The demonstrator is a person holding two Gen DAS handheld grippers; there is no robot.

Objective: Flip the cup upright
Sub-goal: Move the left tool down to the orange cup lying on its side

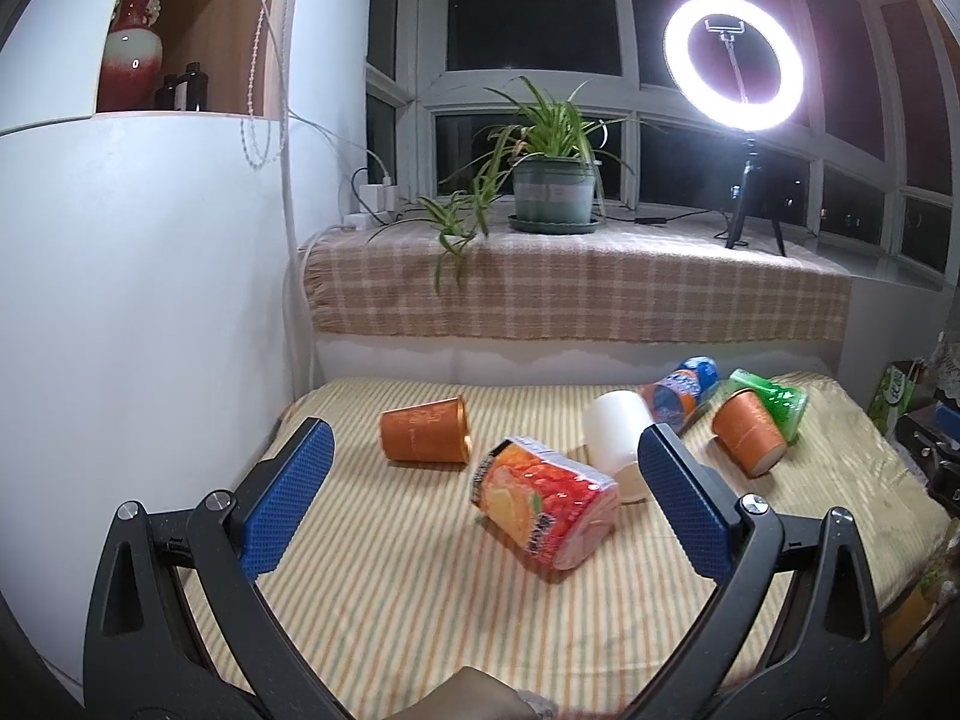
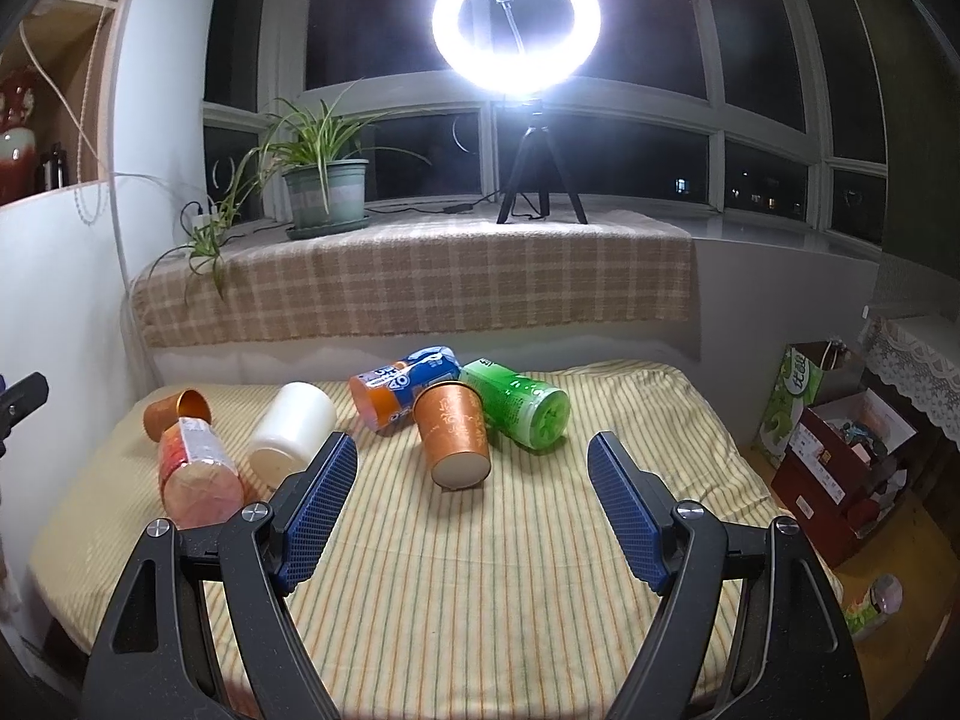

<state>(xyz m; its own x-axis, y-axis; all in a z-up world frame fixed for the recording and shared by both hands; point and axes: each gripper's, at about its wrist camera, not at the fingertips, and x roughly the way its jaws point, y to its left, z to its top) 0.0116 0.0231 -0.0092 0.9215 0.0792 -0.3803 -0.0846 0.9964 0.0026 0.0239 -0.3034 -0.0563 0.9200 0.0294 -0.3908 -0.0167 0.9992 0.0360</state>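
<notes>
Several cups lie on their sides on a striped cloth (image 1: 390, 600). In the left wrist view: an orange cup (image 1: 423, 429), a red fruit-print cup (image 1: 543, 507), a white cup (image 1: 618, 441), a blue-orange cup (image 1: 678, 396), a second orange cup (image 1: 747, 432) and a green cup (image 1: 774, 402). My left gripper (image 1: 480, 444) is open and empty, just short of the fruit-print cup. In the right wrist view my right gripper (image 2: 471, 450) is open and empty, with the second orange cup (image 2: 453, 435) lying just ahead between its fingers, beside the green cup (image 2: 519, 405), the blue-orange cup (image 2: 402, 387), the white cup (image 2: 291, 432) and the fruit-print cup (image 2: 195, 477).
A checked cloth covers the window ledge (image 2: 420, 282) behind the cups, with a potted plant (image 2: 327, 192) and a bright ring light (image 2: 516, 18) on a tripod. A white wall (image 1: 150, 300) stands at the left. Boxes (image 2: 840, 450) sit on the floor at the right.
</notes>
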